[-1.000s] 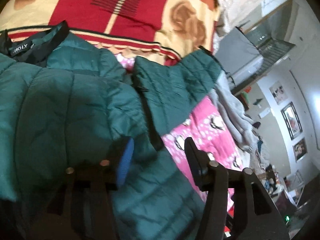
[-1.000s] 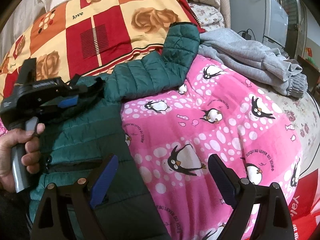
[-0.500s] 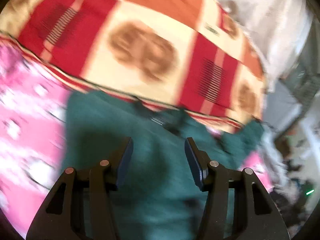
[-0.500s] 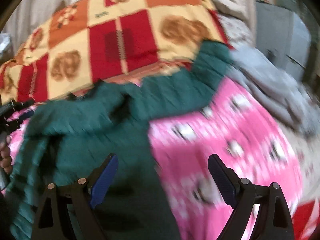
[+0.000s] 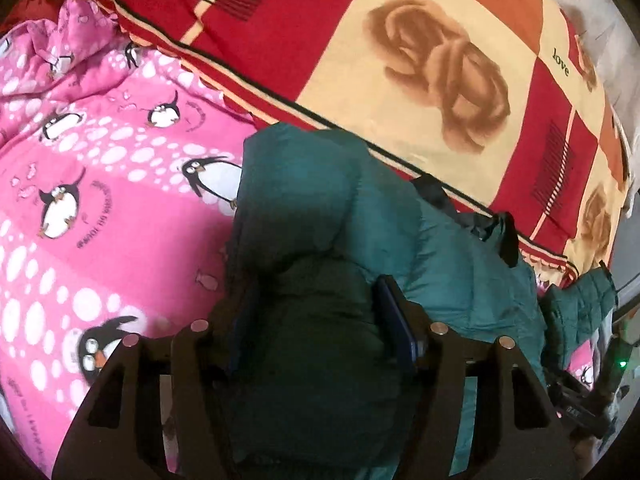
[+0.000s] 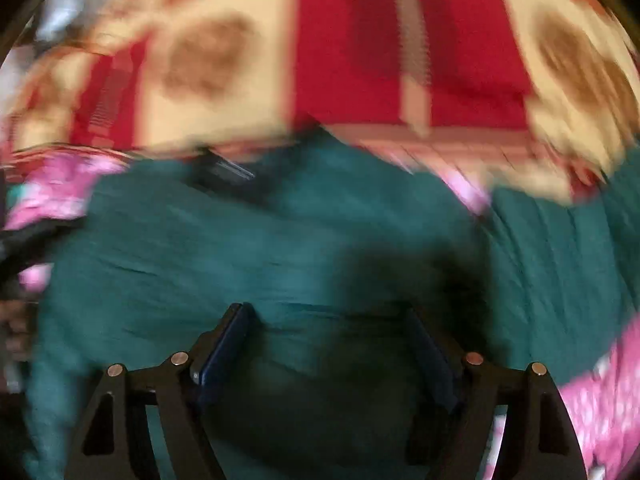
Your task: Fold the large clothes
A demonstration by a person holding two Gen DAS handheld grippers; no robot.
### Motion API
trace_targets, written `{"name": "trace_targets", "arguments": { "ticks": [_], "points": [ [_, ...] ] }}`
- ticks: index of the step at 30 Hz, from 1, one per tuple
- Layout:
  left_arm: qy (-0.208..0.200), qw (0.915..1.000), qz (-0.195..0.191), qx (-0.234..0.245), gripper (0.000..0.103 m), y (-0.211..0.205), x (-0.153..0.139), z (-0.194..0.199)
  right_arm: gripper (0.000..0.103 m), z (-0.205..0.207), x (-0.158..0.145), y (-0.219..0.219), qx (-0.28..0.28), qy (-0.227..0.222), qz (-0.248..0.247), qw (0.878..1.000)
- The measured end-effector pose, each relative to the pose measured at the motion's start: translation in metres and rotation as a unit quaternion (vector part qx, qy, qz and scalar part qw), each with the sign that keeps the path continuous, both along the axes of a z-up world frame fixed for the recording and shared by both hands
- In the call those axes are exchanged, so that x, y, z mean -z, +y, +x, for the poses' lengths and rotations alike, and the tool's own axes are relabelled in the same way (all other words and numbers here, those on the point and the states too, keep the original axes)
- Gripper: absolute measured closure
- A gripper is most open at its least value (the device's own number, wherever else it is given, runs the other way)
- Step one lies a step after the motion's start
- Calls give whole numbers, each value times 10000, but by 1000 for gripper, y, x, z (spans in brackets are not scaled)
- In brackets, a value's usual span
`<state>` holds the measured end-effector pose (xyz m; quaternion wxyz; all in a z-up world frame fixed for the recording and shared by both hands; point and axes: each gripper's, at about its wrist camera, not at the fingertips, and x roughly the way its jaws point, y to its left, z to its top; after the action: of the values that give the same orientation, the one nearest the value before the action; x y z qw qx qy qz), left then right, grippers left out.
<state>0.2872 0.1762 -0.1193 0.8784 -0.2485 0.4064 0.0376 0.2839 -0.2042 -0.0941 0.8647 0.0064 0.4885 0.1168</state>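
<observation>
A dark green puffer jacket [image 5: 360,220] lies on a pink penguin blanket [image 5: 100,200]. One sleeve is folded across the body, and the black collar [image 5: 472,216] points toward the far side. My left gripper [image 5: 316,312] is open, fingers straddling a raised fold of the jacket low over it. In the blurred right wrist view the jacket [image 6: 240,240] fills the lower frame. My right gripper [image 6: 332,344] is open just above the jacket body. The other sleeve [image 5: 580,304] lies out to the right.
A red, cream and orange rose-patterned quilt [image 5: 400,60] lies behind the jacket, also in the right wrist view [image 6: 360,60]. The pink blanket [image 6: 600,392] shows at the lower right there. Part of the other hand-held gripper [image 5: 580,408] shows at the far right.
Both grippers have swung left and down over the jacket. The right gripper's fingers have closed partway from wide open. The left gripper now straddles a jacket fold.
</observation>
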Motion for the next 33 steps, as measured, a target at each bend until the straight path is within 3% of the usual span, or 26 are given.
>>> {"name": "trace_targets", "arguments": {
  "ticks": [2, 5, 8, 10, 13, 16, 20, 22, 25, 28, 33],
  "points": [
    [8, 9998, 210, -16, 41, -4, 3, 2, 26, 0, 5, -13, 41, -7, 369, 9993],
    [55, 9995, 315, -57, 41, -5, 3, 5, 26, 2, 7, -4, -31, -71, 88, 9999],
    [119, 9994, 293, -107, 41, -3, -4, 3, 26, 0, 4, -5, -32, -86, 185, 9998],
    [49, 9993, 233, -276, 42, 3, -21, -10, 26, -2, -1, -7, -25, -81, 263, 9996],
    [-409, 9983, 72, -411, 42, 6, -55, -44, 26, -8, -25, -12, 121, -173, 376, 9991],
    [-672, 9975, 41, -199, 42, -8, -77, -85, 26, -25, -74, -50, 449, -888, 929, 9907],
    [-475, 9978, 437, 159, 42, -43, -74, -128, 26, -33, -127, -142, 1502, -1537, 164, 9765],
    [-335, 9982, 454, 182, 42, -58, -62, -137, 26, -33, -143, -190, 1922, -1673, -113, 9669],
    [-283, 9979, 574, 93, 42, -72, -50, -141, 26, -28, -160, -247, 2184, -1773, -44, 9596],
    [-386, 9969, 686, -75, 42, -75, -49, -139, 26, -11, -161, -290, 2086, -1588, 439, 9640],
    [-305, 9979, 542, -192, 42, -68, -42, -134, 26, 28, -143, -307, 1960, -1352, 248, 9709]
  ]
}}
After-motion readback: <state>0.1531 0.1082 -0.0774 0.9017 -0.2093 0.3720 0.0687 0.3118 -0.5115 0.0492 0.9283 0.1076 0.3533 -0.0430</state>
